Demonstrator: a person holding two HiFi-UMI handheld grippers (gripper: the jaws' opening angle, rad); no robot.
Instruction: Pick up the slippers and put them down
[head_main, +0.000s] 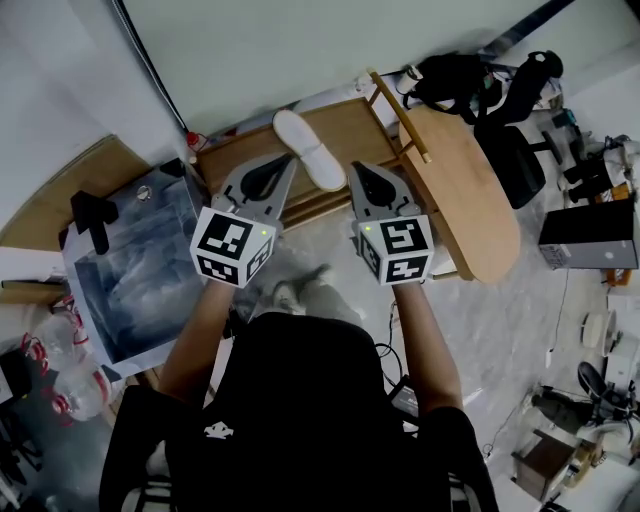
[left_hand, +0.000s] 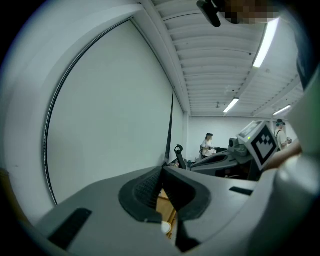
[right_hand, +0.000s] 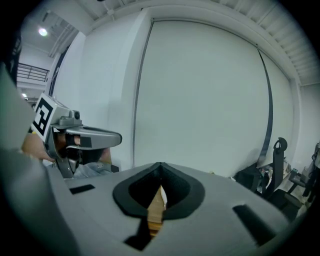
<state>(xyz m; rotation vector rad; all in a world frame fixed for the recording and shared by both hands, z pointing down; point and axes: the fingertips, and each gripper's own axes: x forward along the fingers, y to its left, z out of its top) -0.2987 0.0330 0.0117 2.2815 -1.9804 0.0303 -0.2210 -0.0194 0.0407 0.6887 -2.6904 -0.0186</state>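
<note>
Item: one white slipper (head_main: 308, 150), which we recorded lying on the wooden tabletop (head_main: 235, 150). Left gripper (head_main: 287, 165): we found it just left of the slipper, fingers closed tip to tip and holding nothing. Right gripper (head_main: 358, 170): just right of the slipper, fingers likewise pressed together and empty. Oval wooden board (head_main: 470, 190): further right of the slipper.

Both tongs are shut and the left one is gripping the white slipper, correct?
No. The left tongs and right tongs are both shut, but the left grips nothing: the head view shows the white slipper lying free on the wooden shelf.
</note>
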